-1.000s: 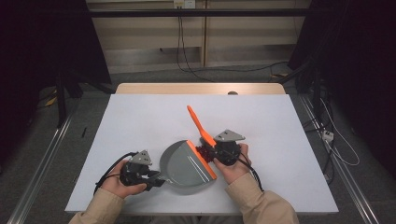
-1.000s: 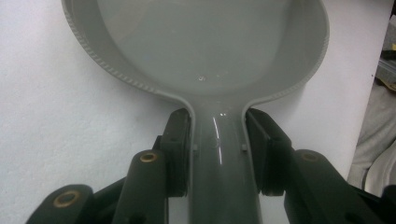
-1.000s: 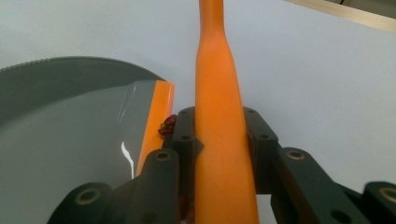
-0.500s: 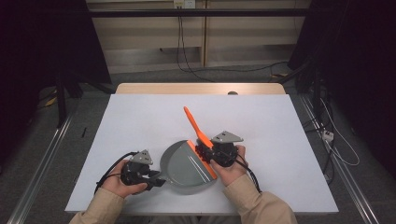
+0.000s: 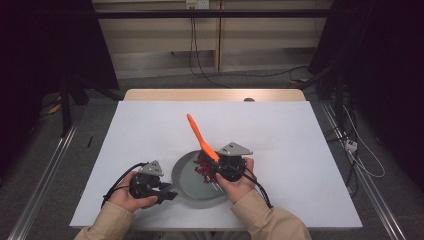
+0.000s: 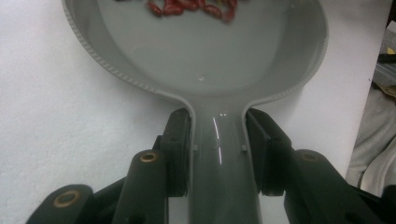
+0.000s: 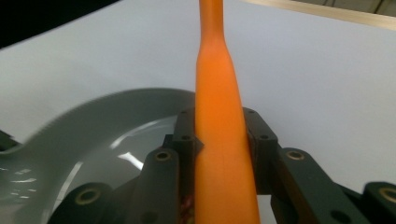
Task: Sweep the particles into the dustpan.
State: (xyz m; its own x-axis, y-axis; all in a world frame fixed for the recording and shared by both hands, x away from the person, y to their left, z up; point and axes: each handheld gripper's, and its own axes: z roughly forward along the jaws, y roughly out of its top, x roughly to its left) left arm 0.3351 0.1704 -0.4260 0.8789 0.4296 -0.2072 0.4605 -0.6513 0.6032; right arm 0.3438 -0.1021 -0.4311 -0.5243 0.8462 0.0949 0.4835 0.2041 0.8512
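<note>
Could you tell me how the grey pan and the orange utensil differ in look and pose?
The grey pan is round and shallow and lies flat on the table; the orange utensil is long and slim and slants up over it. The pan's handle sits in the left claw; the utensil's handle is in the right claw. The pan holds red beans; whether the utensil's working end touches them is hidden. Both are gripped by a handle.

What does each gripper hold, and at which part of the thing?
The left gripper clamps the grey pan by its handle, near the bowl. The right gripper clamps the orange spatula on its handle.
</note>
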